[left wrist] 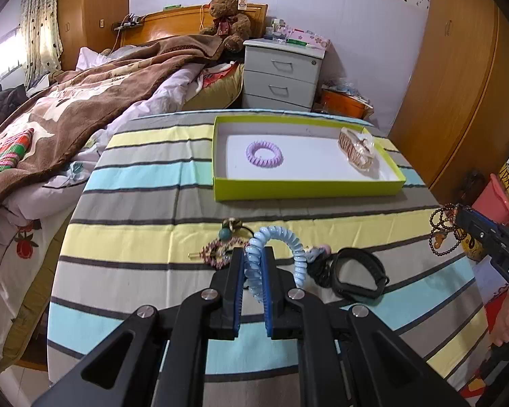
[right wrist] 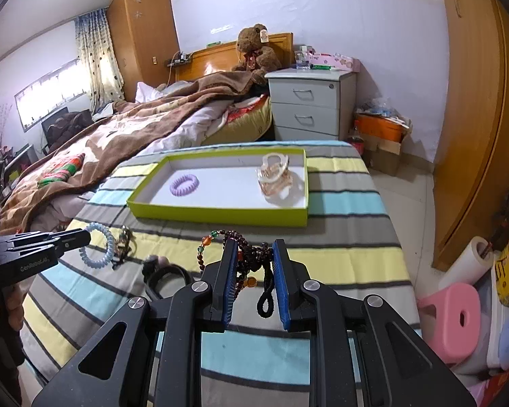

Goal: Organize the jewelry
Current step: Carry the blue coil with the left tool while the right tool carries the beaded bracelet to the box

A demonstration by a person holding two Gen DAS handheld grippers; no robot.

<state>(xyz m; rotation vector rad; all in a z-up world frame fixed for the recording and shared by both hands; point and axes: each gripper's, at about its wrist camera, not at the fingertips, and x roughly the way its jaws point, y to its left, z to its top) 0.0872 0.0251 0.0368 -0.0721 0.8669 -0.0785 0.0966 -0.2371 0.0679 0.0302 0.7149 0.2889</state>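
We hold two black grippers with blue finger pads over a table draped in a cloth striped grey, yellow and pale blue (left wrist: 146, 183). Our left gripper (left wrist: 253, 264) is clenched on a pale blue spiral hair tie (left wrist: 281, 240), its coil pinched between the pads and arching out to the right; the right wrist view shows the same tie (right wrist: 100, 244) lifted just above the cloth. Our right gripper (right wrist: 254, 264) is clenched on a dark red bead bracelet (right wrist: 251, 257) with orange and green beads and a black cord loop dangling between the fingers; from the left view it hangs at the tip of that gripper (left wrist: 444, 230), whose side carries the white letters "DAS", cut off. The left gripper's side reads what looks like "GenRobot.AI". Farther back sits a lime green shallow box (left wrist: 305, 190) with a white floor, holding a purple spiral hair tie (left wrist: 264, 154) toward its left and a translucent peach hair claw (left wrist: 356, 151) at its right end. Still on the cloth near the left gripper lie a beaded hair ornament (left wrist: 217, 251) and a black watch band (left wrist: 356, 271). A brown teddy bear (left wrist: 227, 17) sits on the bed behind.
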